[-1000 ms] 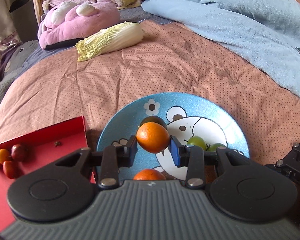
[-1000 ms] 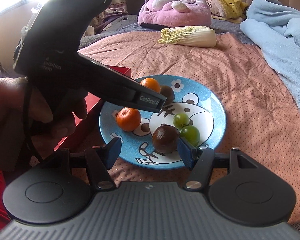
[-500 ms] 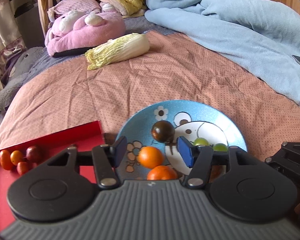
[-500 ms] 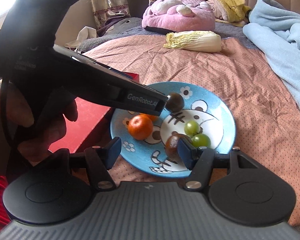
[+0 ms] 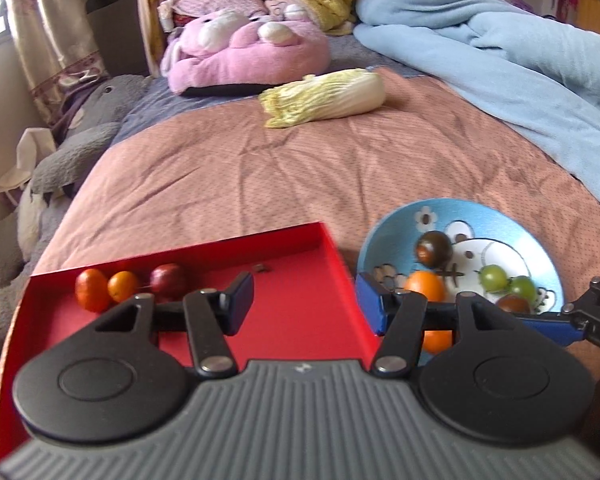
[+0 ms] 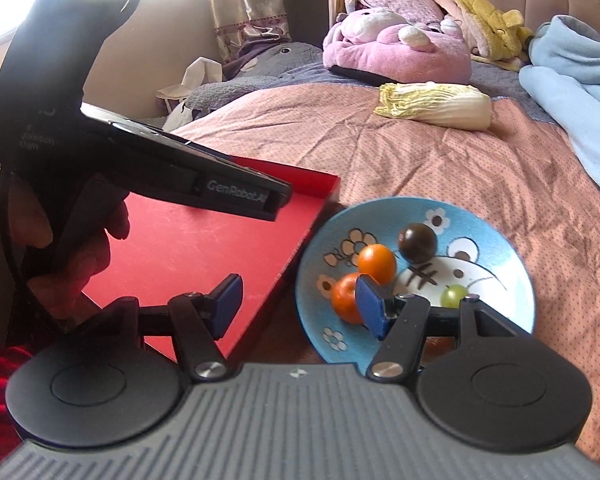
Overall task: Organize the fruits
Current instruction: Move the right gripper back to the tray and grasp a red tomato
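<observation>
A blue cartoon plate (image 5: 540,240) (image 6: 500,240) lies on the pink bedspread. It holds two orange fruits (image 6: 377,264), dark round fruits (image 5: 434,248) (image 6: 417,243) and green ones (image 5: 494,277). A red tray (image 5: 300,280) (image 6: 188,248) to its left holds three small fruits (image 5: 124,286) at its far left corner. My left gripper (image 5: 306,304) is open and empty over the tray's right edge. My right gripper (image 6: 296,304) is open and empty, straddling the gap between tray and plate.
A napa cabbage (image 5: 324,98) lies farther back on the bed. A pink plush (image 5: 244,56), a grey plush (image 5: 80,148) and a blue blanket (image 5: 520,64) surround the bedspread. The hand-held left gripper body (image 6: 140,160) hangs over the tray in the right wrist view.
My left gripper let go of the orange fruit onto the plate, opened and moved left over the red tray. My right gripper also shifted left, away from the dark fruit.
</observation>
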